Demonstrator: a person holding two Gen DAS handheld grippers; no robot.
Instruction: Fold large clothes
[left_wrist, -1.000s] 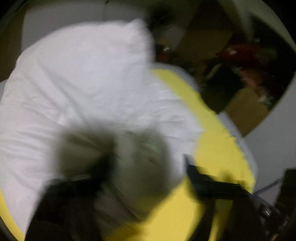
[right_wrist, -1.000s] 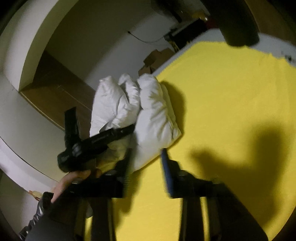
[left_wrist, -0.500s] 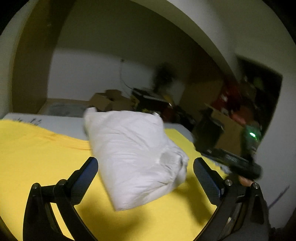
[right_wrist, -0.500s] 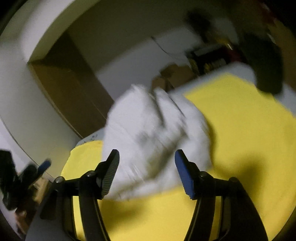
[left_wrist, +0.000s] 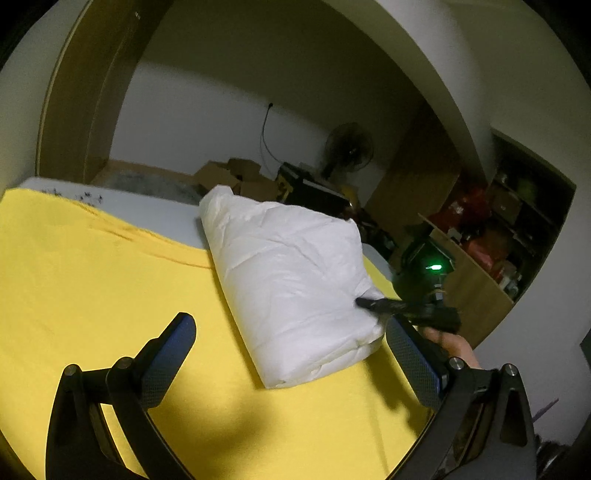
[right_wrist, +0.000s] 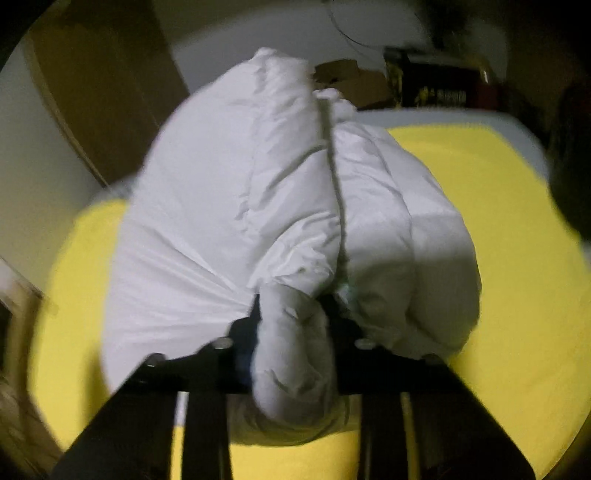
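Both grippers: black linkage arms, silver screws, blue-edged textured jaws.

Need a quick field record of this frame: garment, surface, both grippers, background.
garment: white puffy jacket, folded into a thick bundle
surface: yellow sheet over a white mattress
left gripper: open, nothing between its fingers, short of the jacket
right gripper: closing, a bunched fold of the jacket pinched between its fingers
right hand: seen at the jacket's right edge
background: cardboard boxes, standing fan, cluttered shelves
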